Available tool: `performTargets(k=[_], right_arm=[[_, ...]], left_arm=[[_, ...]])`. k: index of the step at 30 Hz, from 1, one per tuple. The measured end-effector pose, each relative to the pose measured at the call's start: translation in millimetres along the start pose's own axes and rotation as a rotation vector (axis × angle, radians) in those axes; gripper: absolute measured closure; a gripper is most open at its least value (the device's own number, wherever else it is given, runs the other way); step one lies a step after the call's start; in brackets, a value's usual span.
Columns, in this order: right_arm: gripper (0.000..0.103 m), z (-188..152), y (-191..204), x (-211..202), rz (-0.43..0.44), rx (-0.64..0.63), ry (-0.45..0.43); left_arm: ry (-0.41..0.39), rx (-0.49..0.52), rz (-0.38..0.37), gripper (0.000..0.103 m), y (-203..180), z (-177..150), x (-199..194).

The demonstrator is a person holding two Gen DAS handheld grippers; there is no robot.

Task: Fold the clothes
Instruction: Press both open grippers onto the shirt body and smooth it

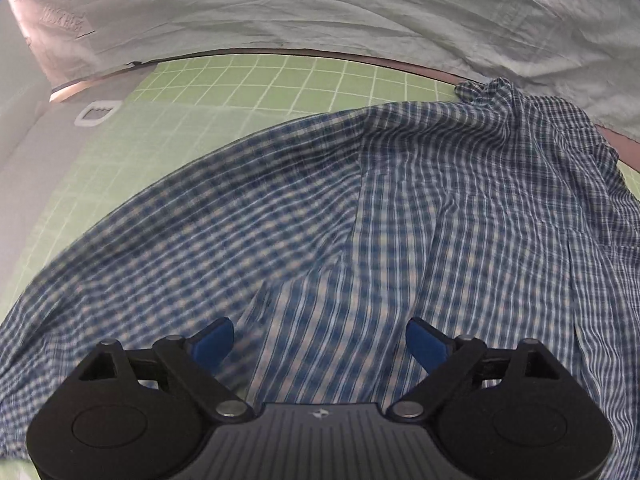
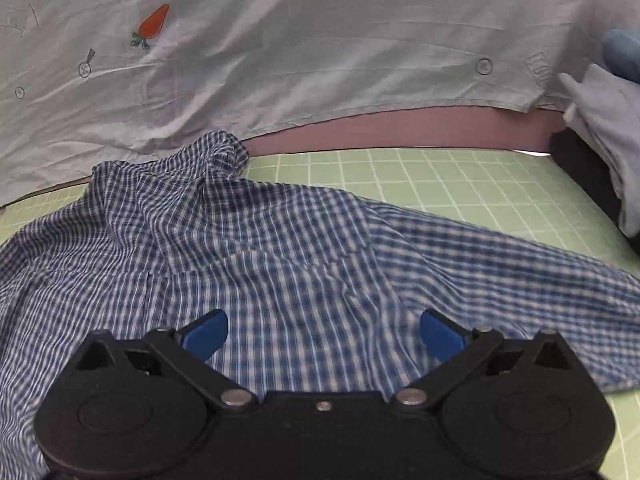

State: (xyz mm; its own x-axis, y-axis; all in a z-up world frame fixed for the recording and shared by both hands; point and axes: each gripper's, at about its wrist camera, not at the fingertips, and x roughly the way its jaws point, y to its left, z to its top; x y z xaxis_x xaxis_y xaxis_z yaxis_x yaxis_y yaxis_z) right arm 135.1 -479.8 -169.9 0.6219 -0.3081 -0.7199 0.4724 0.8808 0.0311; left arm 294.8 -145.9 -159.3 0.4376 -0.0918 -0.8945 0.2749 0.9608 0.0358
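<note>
My left gripper (image 1: 320, 340) spread wide, nothing between fingers, hovering over near part of checked shirt (image 1: 400, 220). My right gripper (image 2: 324, 332) also wide apart, gripping nothing, above same shirt (image 2: 260, 248). Shirt lies rumpled on green grid mat (image 1: 240, 84) (collar bunched at far edge). Pale sheet (image 2: 320, 40) with carrot print (image 2: 154, 24) beyond mat, far side.

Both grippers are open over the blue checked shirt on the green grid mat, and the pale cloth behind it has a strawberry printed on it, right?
Not quite: the print on the pale cloth is an orange carrot, as the right wrist view shows. The rest holds: left gripper and right gripper are open over the blue checked shirt on the green grid mat.
</note>
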Motion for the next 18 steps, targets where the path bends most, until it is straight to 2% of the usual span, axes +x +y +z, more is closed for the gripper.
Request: performTargets(k=[4,7,13,18], right_arm=[[0.000,23.7,22.6,48.5,-0.005,-0.028,0.006],[0.000,35.0,33.2,73.5,0.035,-0.067,0.003],[0.000,56.2,50.6,107.8,0.080,-0.097,-0.009],[0.000,75.7,52.3,133.9,0.043,-0.079,-0.038]], left_arm=[[-0.017,0.080,-0.010,0.010,-24.0,33.0,28.7],[-0.048,0.103,-0.028,0.009,-40.1,55.5,44.0],[-0.110,0.098,-0.035,0.009,-69.0,101.0,75.2],[-0.150,0.058,-0.030,0.000,-77.9,126.5,94.8]])
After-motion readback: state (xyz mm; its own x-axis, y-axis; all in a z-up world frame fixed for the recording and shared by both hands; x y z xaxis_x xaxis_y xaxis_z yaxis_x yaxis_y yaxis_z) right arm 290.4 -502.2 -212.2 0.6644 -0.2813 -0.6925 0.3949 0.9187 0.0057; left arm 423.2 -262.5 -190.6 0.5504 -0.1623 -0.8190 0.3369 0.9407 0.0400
